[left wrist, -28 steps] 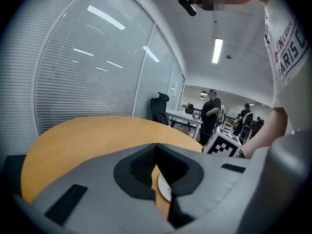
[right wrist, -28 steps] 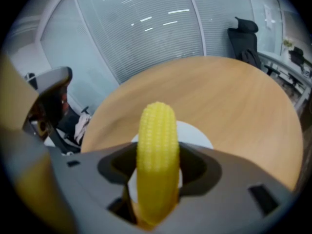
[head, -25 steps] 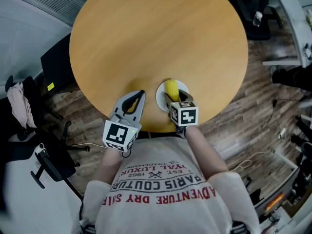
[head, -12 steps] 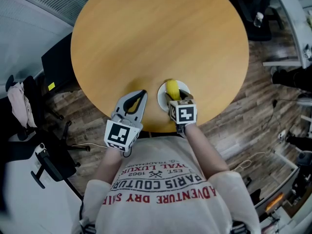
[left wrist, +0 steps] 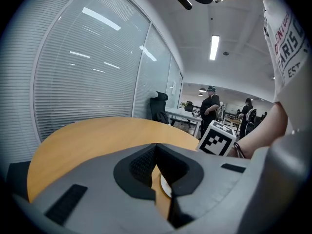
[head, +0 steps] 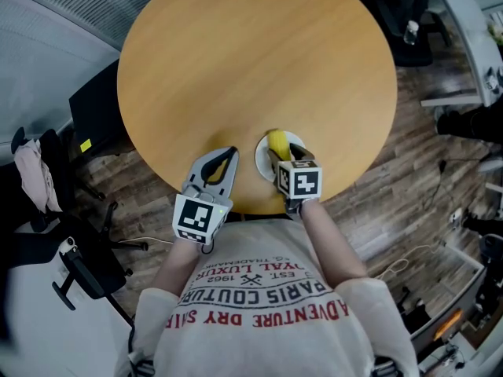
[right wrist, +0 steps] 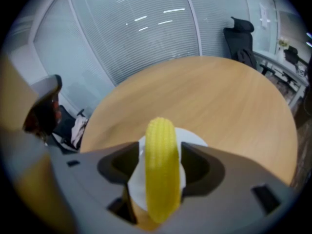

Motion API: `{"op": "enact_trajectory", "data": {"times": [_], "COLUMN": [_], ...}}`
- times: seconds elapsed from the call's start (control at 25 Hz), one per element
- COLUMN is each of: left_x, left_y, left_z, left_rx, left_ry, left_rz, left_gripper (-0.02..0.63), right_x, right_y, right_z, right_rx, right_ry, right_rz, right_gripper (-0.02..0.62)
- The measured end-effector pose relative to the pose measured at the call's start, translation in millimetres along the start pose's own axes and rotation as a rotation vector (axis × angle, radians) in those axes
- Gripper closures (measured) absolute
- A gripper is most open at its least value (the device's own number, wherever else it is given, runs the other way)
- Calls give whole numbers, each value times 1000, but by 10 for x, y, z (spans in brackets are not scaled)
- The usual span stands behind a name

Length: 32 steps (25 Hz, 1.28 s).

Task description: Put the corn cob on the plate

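At lower centre, the right tool clamps the corn cob mid-length over the white plate; it seems light, stiff and ribbed.

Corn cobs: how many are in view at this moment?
1. The corn cob sits between the jaws of the right gripper, over the white plate. No other shows on the table.

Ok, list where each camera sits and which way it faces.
Head view: on the person's head, facing steeply down at the table; shows shirt, forearms, left gripper, right gripper.
Left gripper view: on that gripper, looking along its closed jaws across the table; shows a forearm.
Right gripper view: on that gripper, looking along its jaws at the corn cob between them and the plate beneath.
Shared: all three show table and plate.
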<state>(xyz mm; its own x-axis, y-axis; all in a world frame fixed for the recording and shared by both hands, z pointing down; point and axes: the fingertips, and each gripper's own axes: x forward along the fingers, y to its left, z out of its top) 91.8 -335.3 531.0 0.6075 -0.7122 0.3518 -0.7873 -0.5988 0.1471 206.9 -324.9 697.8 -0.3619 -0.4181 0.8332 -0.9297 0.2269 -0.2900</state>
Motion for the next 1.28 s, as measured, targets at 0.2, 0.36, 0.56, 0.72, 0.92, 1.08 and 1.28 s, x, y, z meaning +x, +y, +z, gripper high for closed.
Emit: {"op": "enact_trajectory", "data": {"times": [0.2, 0.36, 0.56, 0.72, 0.92, 1.08, 1.28], "left_x": [-78, -116, -140, -151, -192, -229, -307], "left_y": [44, 9, -20, 25, 43, -63, -214], "left_z": [87, 220, 444, 729, 1044, 1243, 1450], "left_rx": [15, 42, 90, 143, 164, 189, 217], "left_ry": [-16, -40, -81, -135, -198, -234, -278], "left_rz": [10, -3, -29, -30, -28, -47, -74], "left_gripper": [573, 572, 573, 572, 572, 574, 573], "right_x": [-259, -511, -875, -1215, -1826, -2274, -2705], "right_y": [113, 3, 16, 52, 224, 411, 598], "right_z": [217, 364, 610, 860, 1192, 1383, 1527], "right_rx": [-2, -22, -51, -105, -156, -211, -239], "right_ry": [-82, -173, -327, -450, -652, -789, -950], "right_rz": [-19, -155, -169, -168, -171, -185, -166], "right_gripper": [328, 520, 560, 566, 566, 566, 566]}}
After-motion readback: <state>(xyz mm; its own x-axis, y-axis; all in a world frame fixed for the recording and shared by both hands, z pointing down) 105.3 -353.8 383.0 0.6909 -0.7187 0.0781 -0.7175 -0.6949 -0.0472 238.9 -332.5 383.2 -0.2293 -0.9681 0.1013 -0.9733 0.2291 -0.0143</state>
